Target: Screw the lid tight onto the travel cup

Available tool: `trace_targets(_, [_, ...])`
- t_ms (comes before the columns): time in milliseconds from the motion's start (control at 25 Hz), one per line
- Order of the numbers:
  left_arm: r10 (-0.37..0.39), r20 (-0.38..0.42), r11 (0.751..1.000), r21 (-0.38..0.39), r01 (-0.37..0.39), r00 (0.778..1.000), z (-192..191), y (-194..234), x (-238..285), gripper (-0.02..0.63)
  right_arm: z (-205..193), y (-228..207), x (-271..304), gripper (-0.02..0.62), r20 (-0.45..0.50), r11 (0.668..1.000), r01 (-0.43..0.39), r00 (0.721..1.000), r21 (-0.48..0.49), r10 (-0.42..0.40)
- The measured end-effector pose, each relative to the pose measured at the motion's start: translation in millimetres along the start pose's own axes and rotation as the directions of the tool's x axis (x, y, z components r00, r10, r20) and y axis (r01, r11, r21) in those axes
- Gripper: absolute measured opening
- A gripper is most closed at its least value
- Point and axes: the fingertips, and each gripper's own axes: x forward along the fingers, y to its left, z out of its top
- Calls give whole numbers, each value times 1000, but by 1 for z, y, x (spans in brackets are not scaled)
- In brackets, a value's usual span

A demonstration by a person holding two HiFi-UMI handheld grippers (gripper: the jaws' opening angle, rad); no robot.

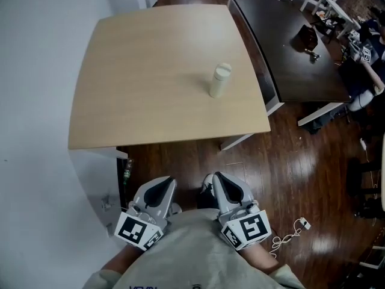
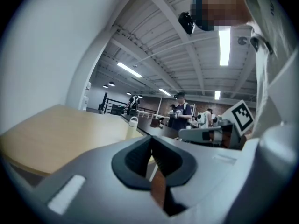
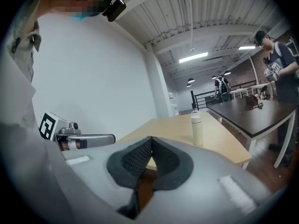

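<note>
Sitting on the bench: the travel cup (image 1: 220,80), upright, a bit right of the bench's middle and closer to its right edge than its left.
Lid: white lid (image 1: 223,71) is on top of the cream cup body. Honestly can't tell how tight it's screwed.
Bench: light wood top (image 1: 150,71), square-ish with rounded corners, on a white frame.
Left gripper: the left gripper (image 1: 162,184) has its jaws pressed together with nothing between them. It's held off the bench's near edge, tucked against the person's shirt, well apart from the cup.
Right gripper: the right gripper (image 1: 218,179) is the same deal, jaws closed and empty, off the bench's near edge and just beside the left one.
Dark table: a dark table (image 1: 283,47) sits just beside the bench's right edge, with a small brown thing on it that's too small to make out.
Floor: dark wood floor (image 1: 289,173) around the bench, with a white cable (image 1: 286,238) lying off the bench's near right corner.
People: a few stand past the bench's far right side, by the dark table.
</note>
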Motion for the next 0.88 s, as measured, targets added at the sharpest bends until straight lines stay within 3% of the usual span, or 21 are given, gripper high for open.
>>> trace_targets(440, [57, -32, 998, 40, -56, 998, 31, 4, 97, 2, 37, -82, 32, -3, 21, 997, -70, 997, 9, 70])
trace_targets(640, [79, -56, 987, 144, -71, 995, 26, 24, 123, 2, 52, -118, 41, -2, 46, 999, -31, 998, 15, 30])
trace_targets(880, [39, -69, 983, 182, -26, 997, 27, 61, 168, 2, 63, -140, 58, -3, 55, 998, 64, 996, -1, -63])
